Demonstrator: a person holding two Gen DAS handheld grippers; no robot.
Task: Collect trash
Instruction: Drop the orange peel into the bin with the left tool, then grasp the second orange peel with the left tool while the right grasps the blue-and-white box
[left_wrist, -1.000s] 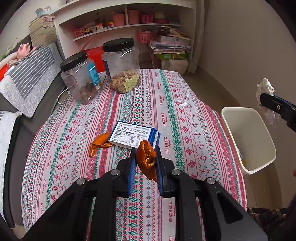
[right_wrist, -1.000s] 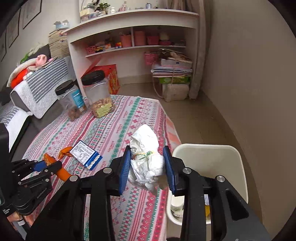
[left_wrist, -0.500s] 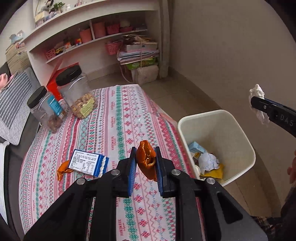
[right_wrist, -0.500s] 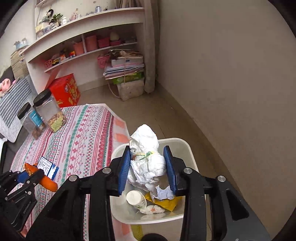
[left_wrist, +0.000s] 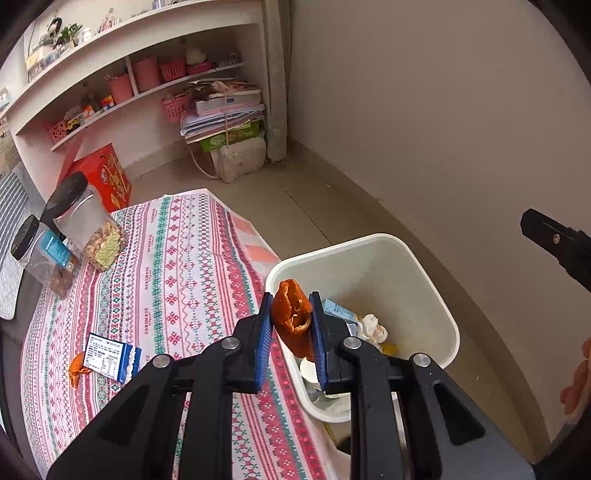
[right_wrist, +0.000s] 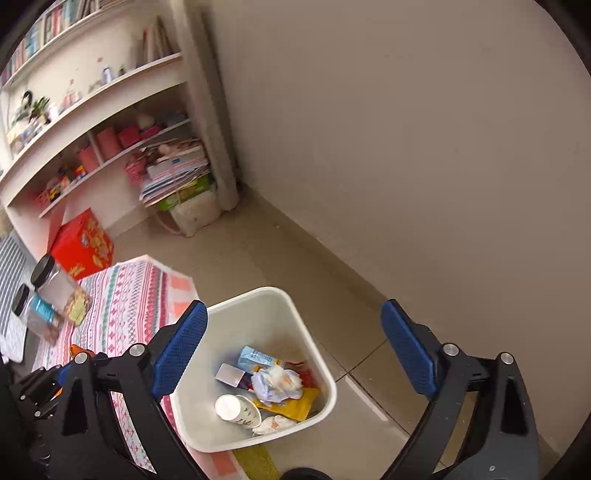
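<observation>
My left gripper (left_wrist: 291, 325) is shut on an orange peel (left_wrist: 293, 317) and holds it over the near left rim of the white trash bin (left_wrist: 436, 295). My right gripper (right_wrist: 295, 347) is open and empty above the bin (right_wrist: 280, 295). A crumpled white tissue (right_wrist: 277, 380) lies in the bin among a paper cup (right_wrist: 232, 408), a blue carton (right_wrist: 255, 358) and a yellow wrapper (right_wrist: 295, 404). A blue and white box (left_wrist: 110, 356) and another orange peel (left_wrist: 75, 371) lie on the patterned tablecloth (left_wrist: 177, 266).
Two black-lidded jars (left_wrist: 85, 221) stand at the table's far left. A red box (left_wrist: 110, 181), a stack of papers (left_wrist: 225, 114) and white shelves (left_wrist: 110, 59) are behind. The beige wall (left_wrist: 443, 110) is close on the right of the bin.
My right gripper opened and let go of the white tissue, which now lies in the bin. My left gripper moved right with the orange peel to the bin's rim.
</observation>
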